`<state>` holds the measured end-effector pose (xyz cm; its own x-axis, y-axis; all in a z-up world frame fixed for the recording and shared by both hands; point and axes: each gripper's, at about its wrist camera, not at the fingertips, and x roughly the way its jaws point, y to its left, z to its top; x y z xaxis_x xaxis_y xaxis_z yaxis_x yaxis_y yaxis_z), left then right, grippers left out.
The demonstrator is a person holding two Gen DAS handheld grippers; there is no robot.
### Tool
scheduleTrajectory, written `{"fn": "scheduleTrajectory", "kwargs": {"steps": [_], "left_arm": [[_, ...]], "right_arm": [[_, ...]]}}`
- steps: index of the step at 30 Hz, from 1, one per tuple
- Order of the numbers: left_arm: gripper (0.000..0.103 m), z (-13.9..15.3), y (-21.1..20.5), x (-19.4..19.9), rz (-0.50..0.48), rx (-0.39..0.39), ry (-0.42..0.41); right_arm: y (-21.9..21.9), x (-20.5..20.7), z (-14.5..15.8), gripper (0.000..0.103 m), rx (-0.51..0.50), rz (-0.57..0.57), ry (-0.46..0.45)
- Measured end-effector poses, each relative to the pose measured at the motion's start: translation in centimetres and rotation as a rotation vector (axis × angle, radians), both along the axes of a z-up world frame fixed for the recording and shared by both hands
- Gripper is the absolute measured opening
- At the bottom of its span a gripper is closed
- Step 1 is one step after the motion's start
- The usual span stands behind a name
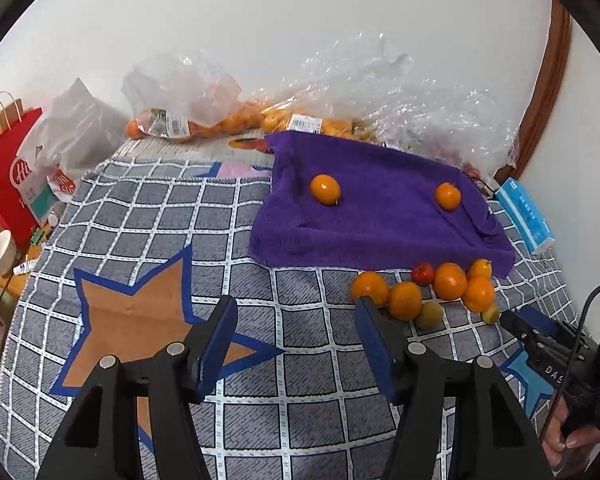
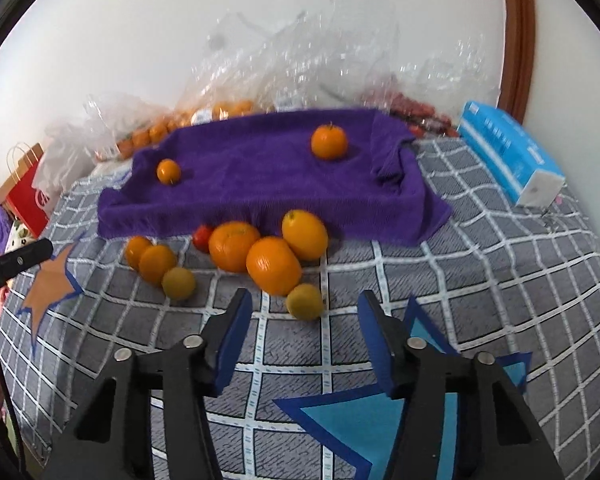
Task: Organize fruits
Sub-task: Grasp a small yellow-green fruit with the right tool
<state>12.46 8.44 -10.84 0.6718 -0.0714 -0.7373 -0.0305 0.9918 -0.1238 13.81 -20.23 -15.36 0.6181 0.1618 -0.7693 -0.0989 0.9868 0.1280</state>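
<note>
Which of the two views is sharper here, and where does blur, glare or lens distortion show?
Left wrist view: sharper; oranges on the purple towel look crisp, though the checked cloth bows toward the edges and the dark lens rim cuts the corners. Right wrist view: softer overall, with the plastic bags and towel's far edge smeared, and the grid lines bending the same way. Both: bright, even light, soft shadows under the fruit.

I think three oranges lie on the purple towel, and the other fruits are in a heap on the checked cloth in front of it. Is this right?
Not quite. Only two oranges lie on the purple towel: a smaller one and a bigger one, as the right wrist view shows. The rest holds: the other fruits are heaped on the checked cloth in front of it.
</note>
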Motion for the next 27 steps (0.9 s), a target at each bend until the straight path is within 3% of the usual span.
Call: {"fn": "scheduleTrajectory", "kwargs": {"steps": [7, 11, 14, 20, 27], "left_arm": [[0.058, -1.4, -1.2, 1.3, -0.038, -0.007, 0.033], [0.058, -2.0, -2.1, 2.2, -0.059, -0.010, 0.055], [0.058, -2.6, -2.8, 3.0, -0.070, -0.022, 0.080], [0.056, -3.4, -4.6, 4.5, -0.114, -0.012, 0.100], [0.048, -4.5, -5.2, 5.7, -0.097, -0.019, 0.107]], "right_arm": [[0.2, 1.3, -1.8, 0.045, -0.008, 0.018, 0.039], [0.8, 1.8, -2.6, 0.036, -0.036, 0.046, 0.050], [0.9, 1.6, -2.6, 0.024, -0.067, 0.068, 0.034], [0.0, 1.1, -2.6, 0.024, -0.047, 0.065, 0.023], [-1.1, 0.9, -2.6, 0.024, -0.009, 0.054, 0.017]]}}
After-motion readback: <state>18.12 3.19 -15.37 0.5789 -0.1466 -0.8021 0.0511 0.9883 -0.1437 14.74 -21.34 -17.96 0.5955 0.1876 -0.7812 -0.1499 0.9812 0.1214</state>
